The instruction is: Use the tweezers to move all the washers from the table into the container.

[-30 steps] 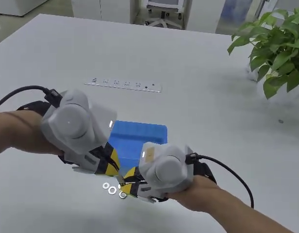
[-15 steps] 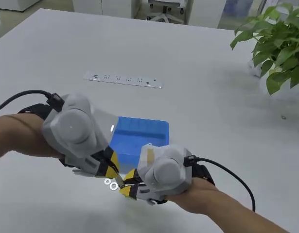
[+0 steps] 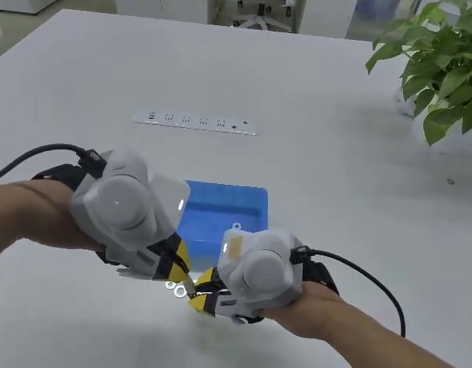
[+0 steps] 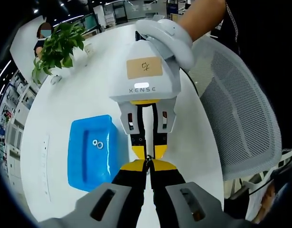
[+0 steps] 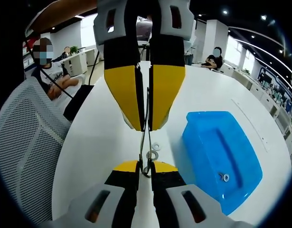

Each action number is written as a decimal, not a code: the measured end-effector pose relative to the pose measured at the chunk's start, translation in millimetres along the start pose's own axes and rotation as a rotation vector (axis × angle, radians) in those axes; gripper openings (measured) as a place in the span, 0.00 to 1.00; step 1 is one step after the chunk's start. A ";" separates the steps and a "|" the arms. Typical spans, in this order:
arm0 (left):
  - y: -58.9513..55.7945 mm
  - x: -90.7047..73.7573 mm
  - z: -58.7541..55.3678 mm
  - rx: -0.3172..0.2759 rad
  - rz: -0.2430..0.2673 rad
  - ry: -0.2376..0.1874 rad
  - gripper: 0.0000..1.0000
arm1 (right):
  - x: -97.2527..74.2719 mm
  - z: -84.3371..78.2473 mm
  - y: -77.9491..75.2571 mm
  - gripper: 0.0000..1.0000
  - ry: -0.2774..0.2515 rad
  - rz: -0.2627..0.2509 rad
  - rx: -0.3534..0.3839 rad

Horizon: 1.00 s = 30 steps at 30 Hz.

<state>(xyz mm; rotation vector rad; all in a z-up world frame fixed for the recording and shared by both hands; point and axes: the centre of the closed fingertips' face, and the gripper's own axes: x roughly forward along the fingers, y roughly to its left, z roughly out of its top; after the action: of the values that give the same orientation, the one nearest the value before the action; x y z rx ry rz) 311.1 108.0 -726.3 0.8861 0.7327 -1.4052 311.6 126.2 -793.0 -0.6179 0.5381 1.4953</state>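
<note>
**Two washers in, at least two left**

Two washers [image 5: 224,177] lay in the blue container [image 5: 207,142], lower right of the right gripper view. Loose washers [image 5: 152,155] lay on the table [image 5: 98,142] at centre. Left gripper [image 4: 148,165] and right gripper [image 5: 146,167] both clamped the tweezers [image 5: 146,137].

Left gripper [image 4: 148,164], right gripper [image 5: 146,167] tip-to-tip; jaws closed

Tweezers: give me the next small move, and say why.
Probably ease the tweezers onto the nearest washer on the table and pinch it. The left claw and right claw are both shut on the tweezers, that washer and another lie right beside them, and the blue container holds just two washers.
</note>
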 end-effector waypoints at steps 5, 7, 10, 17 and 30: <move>1.3 1.6 1.6 0.001 -0.006 -0.001 0.07 | 0.5 -1.2 -0.2 0.11 0.006 0.000 -0.001; 1.5 2.4 2.5 0.000 -0.007 -0.004 0.07 | 0.2 -1.5 -0.5 0.11 0.008 0.001 0.000; 1.6 3.1 3.3 0.000 -0.009 -0.006 0.07 | -0.3 -2.0 -0.5 0.11 0.006 0.000 0.006; 2.6 5.5 6.5 0.000 -0.015 -0.017 0.07 | -1.0 -3.2 -1.0 0.11 0.005 -0.009 0.023; 1.6 7.8 9.4 0.004 -0.022 -0.024 0.07 | -1.7 -4.4 -0.5 0.10 0.003 -0.007 0.054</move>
<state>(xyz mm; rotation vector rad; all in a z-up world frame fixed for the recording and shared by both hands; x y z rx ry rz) 312.4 95.9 -728.1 0.8652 0.7242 -1.4344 312.3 122.0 -795.1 -0.5787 0.5763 1.4688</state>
